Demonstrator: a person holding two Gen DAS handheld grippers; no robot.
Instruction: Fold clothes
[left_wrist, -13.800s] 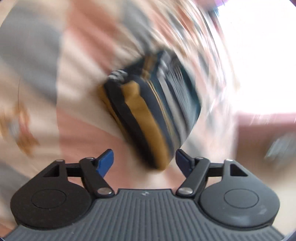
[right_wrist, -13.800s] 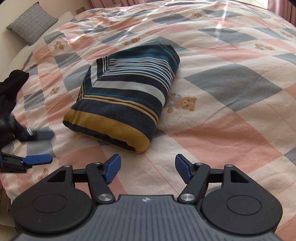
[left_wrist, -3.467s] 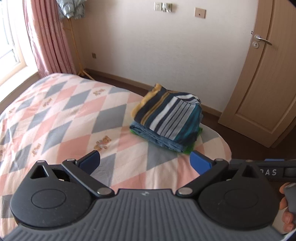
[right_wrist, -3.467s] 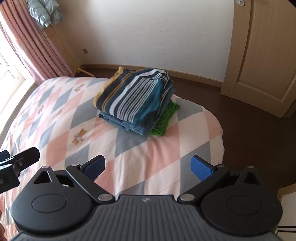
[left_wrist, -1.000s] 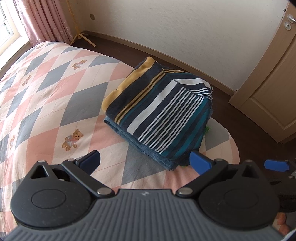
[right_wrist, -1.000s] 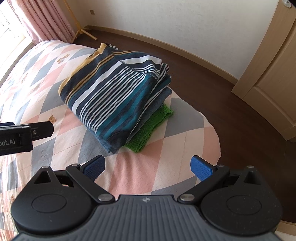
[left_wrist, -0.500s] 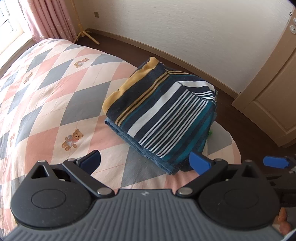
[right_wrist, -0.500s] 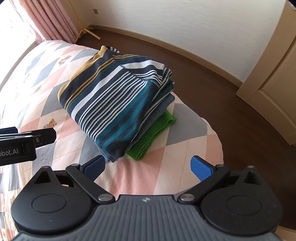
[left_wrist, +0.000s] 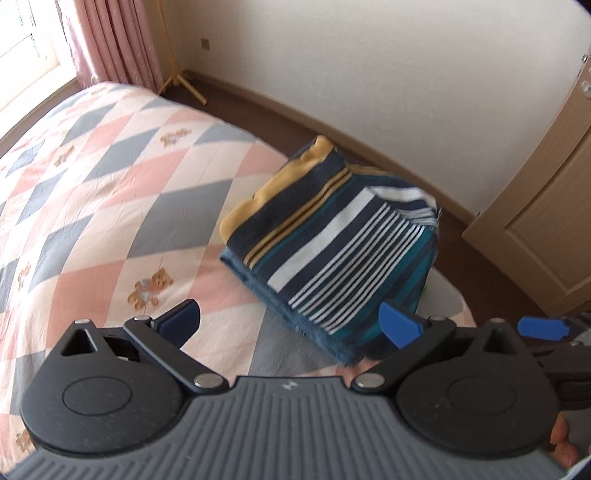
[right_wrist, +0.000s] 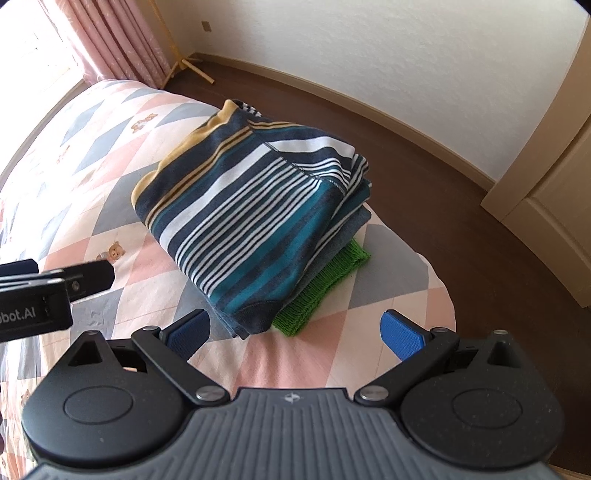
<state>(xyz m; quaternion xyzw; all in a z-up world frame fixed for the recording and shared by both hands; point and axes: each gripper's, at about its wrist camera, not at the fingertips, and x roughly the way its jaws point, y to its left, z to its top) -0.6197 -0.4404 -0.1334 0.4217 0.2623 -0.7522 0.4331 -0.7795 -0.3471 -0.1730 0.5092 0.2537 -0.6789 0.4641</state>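
We hold our left gripper (left_wrist: 290, 323) with its 2 blue-padded fingers spread wide and nothing between them, above the pink, grey and white diamond-patterned quilt (left_wrist: 110, 206). Our right gripper (right_wrist: 293, 332) is just as wide apart and equally empty. Just beyond both sets of fingertips sits the stack of folded clothes near the corner of the bed: a navy, teal, white and mustard striped folded garment (right_wrist: 255, 206) on top, a folded blue-grey garment (right_wrist: 354, 223) beneath it, and a bright green knitted piece (right_wrist: 325, 280) at the bottom, poking out on the right side. Farther off lie the dark wooden floor (right_wrist: 461, 221), a white wall (right_wrist: 406, 55), pink curtains (right_wrist: 122, 44) and a light wooden door (left_wrist: 546, 229).
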